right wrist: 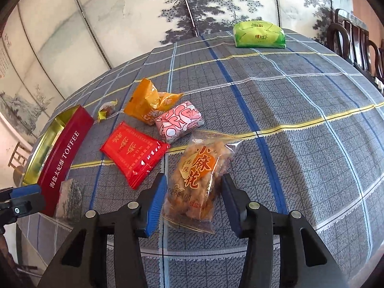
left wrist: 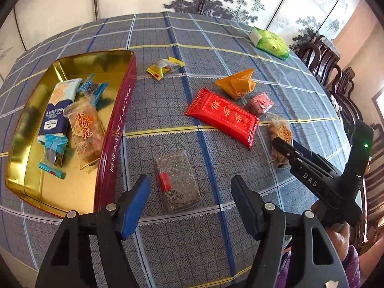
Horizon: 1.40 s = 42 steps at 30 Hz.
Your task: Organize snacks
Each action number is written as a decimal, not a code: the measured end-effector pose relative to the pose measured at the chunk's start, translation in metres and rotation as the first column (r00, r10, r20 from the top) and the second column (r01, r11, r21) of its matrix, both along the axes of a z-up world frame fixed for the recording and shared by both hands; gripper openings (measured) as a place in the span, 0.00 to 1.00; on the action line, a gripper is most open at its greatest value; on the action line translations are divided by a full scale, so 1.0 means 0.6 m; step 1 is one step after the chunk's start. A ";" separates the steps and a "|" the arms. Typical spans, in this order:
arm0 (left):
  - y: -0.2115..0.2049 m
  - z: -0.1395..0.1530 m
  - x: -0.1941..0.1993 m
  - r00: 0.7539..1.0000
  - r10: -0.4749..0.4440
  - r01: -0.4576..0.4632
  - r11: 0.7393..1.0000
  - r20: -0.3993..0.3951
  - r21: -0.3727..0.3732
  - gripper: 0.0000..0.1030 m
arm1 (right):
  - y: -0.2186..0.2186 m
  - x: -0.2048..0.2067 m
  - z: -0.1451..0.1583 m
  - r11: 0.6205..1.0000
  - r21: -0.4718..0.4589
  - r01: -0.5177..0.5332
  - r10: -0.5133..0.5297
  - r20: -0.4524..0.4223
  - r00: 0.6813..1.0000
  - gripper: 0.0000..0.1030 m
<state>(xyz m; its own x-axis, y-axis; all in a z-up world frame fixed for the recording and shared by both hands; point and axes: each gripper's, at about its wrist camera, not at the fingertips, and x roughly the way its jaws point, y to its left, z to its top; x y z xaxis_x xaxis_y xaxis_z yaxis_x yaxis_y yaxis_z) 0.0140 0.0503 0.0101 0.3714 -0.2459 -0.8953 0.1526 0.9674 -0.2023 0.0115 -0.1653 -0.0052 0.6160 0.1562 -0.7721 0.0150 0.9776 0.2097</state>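
A clear crinkly pack of fried twists with orange lettering (right wrist: 195,182) lies mid-tablecloth between the right gripper (right wrist: 194,200)'s spread blue pads, not visibly pinched. The left gripper (left wrist: 189,198) stands open over a flat clear sesame bar (left wrist: 178,180), beside the gold-lined red toffee tin (left wrist: 115,129) near the checked grey cloth (left wrist: 240,48)'s left edge.

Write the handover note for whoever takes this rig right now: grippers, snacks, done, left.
Left gripper: open, empty, above the clear sesame bar pack beside the toffee tin.
Right gripper: open astride the twisted-dough snack bag, pads not pressing it.
Done: five packets lie in the tin, among them a blue-and-white cracker pack.
Left on the cloth: sesame bar, dough bag, red packet, pink packet, orange packet, yellow candy. The green pack sits at the far edge.
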 end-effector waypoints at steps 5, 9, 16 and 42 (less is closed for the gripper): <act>-0.008 -0.042 0.017 0.998 0.019 -0.017 1.000 -0.056 0.026 0.60 | 0.003 0.006 -0.002 0.999 -0.024 -0.022 0.022 0.025 0.999 0.47; -0.010 -0.060 0.020 0.999 0.017 -0.015 0.999 -0.042 0.047 0.30 | 0.000 0.003 -0.002 0.999 -0.024 -0.024 0.025 0.037 0.999 0.47; -0.022 -0.020 -0.020 0.997 -0.041 0.037 0.998 0.064 0.053 0.30 | -0.011 -0.001 -0.001 1.000 0.021 -0.001 0.001 0.027 1.000 0.48; 0.094 0.079 -0.074 0.946 0.050 -0.099 0.986 0.319 0.138 0.30 | 0.039 0.014 -0.003 0.991 -0.137 -0.002 0.005 0.022 1.000 0.42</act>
